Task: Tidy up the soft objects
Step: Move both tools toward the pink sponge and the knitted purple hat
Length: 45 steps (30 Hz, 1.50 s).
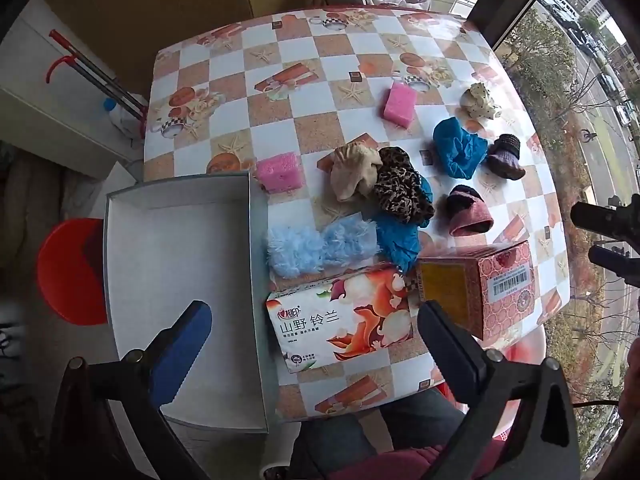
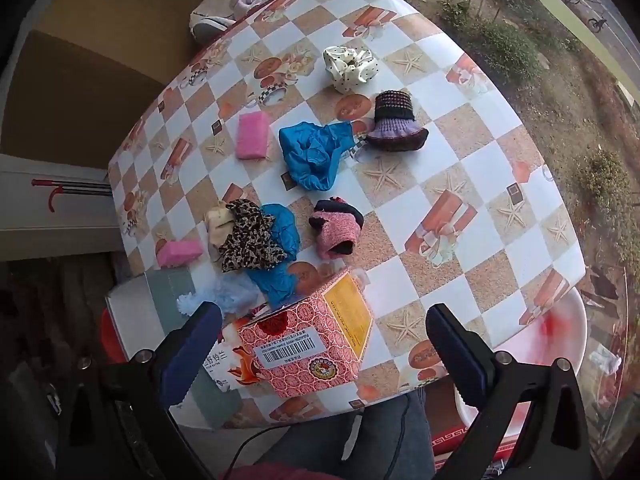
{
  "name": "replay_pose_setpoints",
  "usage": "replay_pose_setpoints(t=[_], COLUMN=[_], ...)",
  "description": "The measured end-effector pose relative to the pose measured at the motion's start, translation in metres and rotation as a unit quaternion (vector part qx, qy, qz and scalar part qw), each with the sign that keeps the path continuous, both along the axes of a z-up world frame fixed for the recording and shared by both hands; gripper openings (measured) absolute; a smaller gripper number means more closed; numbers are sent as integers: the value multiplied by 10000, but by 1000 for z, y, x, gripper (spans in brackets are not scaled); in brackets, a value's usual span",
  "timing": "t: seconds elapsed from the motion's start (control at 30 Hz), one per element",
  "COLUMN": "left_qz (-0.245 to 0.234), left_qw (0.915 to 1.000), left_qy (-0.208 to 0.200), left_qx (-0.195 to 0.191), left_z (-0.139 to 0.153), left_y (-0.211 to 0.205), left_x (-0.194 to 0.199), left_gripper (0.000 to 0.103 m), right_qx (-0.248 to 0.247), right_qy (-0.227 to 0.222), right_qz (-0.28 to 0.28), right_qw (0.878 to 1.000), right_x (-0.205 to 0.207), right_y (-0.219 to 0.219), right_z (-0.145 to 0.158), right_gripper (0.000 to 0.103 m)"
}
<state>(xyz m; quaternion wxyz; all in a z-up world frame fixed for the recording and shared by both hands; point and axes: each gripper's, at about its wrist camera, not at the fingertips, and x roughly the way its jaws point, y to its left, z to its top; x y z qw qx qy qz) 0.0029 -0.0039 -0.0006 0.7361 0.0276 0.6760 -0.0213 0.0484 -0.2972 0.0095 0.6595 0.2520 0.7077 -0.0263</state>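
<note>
Soft items lie scattered on the checkered table: two pink sponges, blue cloths, a beige and leopard-print pile, a pink knitted piece, a purple knitted piece, a dotted scrunchie and a light-blue fluffy item. An empty grey box sits at the table's left edge. My left gripper hangs open above the tissue pack. My right gripper stands open above the patterned carton. Neither holds anything.
A red stool stands left of the grey box. A white cabinet with a red-handled tool leaning on it is at far left. The right and far sides of the table border a window. A person's legs show below the near edge.
</note>
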Motion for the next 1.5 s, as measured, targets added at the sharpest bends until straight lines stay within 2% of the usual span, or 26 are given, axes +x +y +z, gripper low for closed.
replay_pose_setpoints(t=[0.2,0.43,0.73,1.07,1.5], left_qz=[101,117,77,-49,-195], left_qw=[9997,9995,9977,9976,9966], left_qy=[148,188,382,380,495], left_qx=[189,245,547,572,631], left_z=[-6,-9,-20,-31,-71], left_y=[-20,-38,-58,-77,-97], left_x=[15,30,48,72,134], left_gripper=[103,103,103,103,103], right_qx=[164,206,276,490,389], right_qy=[284,373,592,680,792], right_qz=[16,14,-35,-73,18], right_qw=[9995,9991,9979,9965,9961], right_x=[8,15,19,23,46], right_y=[-23,-44,-63,-77,-91], right_z=[-23,-40,-62,-82,-113], right_gripper=[103,103,103,103,103])
